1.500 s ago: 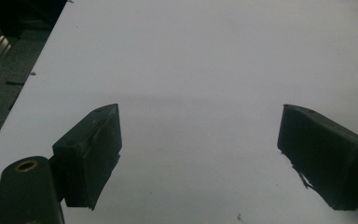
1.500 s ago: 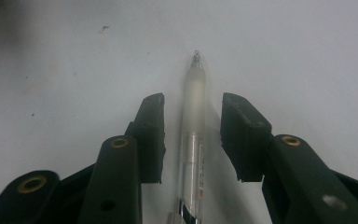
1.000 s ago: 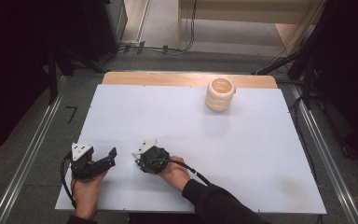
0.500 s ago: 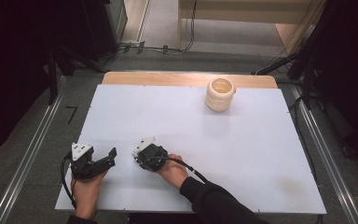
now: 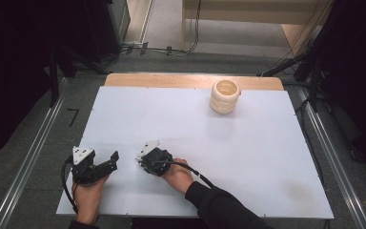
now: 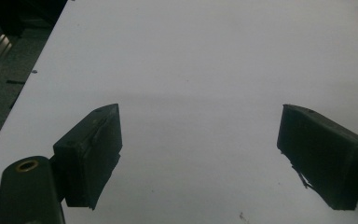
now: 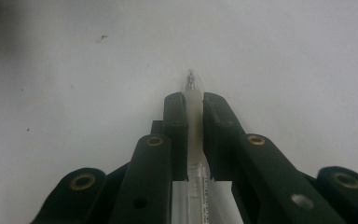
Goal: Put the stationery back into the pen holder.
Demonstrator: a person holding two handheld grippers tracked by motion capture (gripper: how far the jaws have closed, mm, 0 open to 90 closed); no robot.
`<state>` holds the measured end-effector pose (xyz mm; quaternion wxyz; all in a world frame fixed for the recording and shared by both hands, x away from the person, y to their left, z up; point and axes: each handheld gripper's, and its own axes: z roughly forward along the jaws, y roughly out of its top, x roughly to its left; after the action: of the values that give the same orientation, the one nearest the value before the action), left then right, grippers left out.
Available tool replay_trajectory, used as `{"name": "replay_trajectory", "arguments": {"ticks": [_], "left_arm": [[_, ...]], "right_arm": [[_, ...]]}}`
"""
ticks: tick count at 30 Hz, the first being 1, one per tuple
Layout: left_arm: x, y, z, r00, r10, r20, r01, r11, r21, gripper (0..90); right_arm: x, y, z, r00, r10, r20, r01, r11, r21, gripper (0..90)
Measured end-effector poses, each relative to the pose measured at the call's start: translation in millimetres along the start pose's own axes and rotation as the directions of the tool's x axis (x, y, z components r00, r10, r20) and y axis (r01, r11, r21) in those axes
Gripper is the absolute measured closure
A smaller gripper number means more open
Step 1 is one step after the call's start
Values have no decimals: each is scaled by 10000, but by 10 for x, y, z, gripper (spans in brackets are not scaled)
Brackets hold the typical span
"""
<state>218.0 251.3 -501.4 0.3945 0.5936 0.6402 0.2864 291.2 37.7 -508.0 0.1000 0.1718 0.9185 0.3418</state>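
The right gripper has just closed its jaws on a clear pen, which runs lengthwise between them, tip poking past their ends toward the white table. The left gripper, jaws wide and empty, rests low over the table.

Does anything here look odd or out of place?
Nothing much. The right gripper is shut on a clear pen, tip toward the white table. The left gripper is open. A cream cup stands upright.

One pen, one cup.
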Motion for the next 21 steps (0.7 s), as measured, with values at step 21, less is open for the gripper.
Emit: {"name": "replay_trajectory", "arguments": {"ticks": [21], "left_arm": [[-2, -2, 8, 10000, 20, -9, -20, 10000, 39, 145]], "right_arm": [[-266, -107, -186, 9982, 433, 407, -428, 9990, -136, 788]]}}
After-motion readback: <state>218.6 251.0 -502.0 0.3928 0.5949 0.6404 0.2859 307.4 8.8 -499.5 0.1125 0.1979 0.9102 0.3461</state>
